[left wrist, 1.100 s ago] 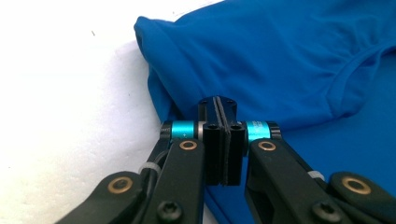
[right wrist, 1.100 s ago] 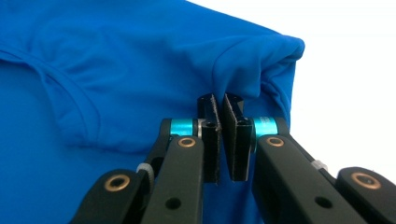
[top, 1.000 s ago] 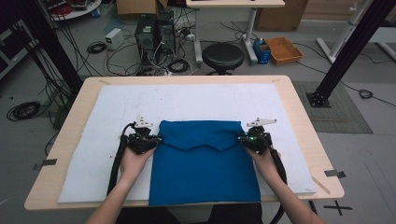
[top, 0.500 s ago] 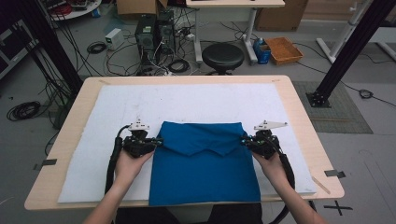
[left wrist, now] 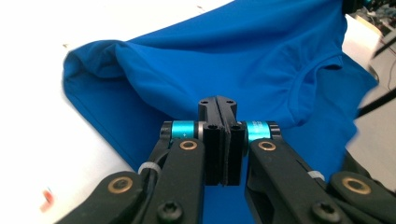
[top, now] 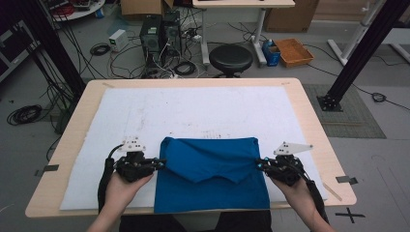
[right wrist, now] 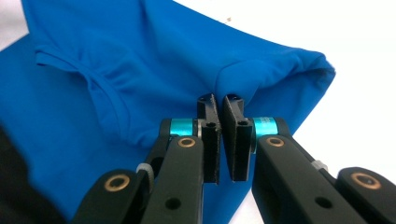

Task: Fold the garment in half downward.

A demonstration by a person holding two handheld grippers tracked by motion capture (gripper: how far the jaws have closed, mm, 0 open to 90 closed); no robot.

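High view: we see a blue knit T-shirt point(top: 211, 174) on a white foam mat point(top: 193, 111) covering a light wooden table point(top: 309, 111). The shirt sits at the near edge, centred, its upper part folded down over the body so the fold line faces the far side and the neckline points toward the person. The left gripper point(top: 159, 163) is at the shirt's left edge, the right gripper point(top: 260, 164) at its right edge, both pointing inward at the folded layer's corners. Beyond the table we see a black round stool point(top: 230, 57) and an orange tray point(top: 294, 51) on the floor. Jaw gap is too small to judge from here.

Left gripper view: we get the detail the overhead lacks. The jaws are pressed fully together, with a thin layer of blue cloth pinched between the pads. The shirt point(left wrist: 243, 65) spreads ahead of the tips, the rounded fold bulging at upper left, the ribbed collar seam curving at right. White mat on the left.

Right gripper view: the jaws are nearly closed, a narrow slit left between them, and the folded shirt point(right wrist: 154, 60) corner runs down into that slit, so we read it as clamped. Collar seam at left, fold roll at upper right, white mat beyond.
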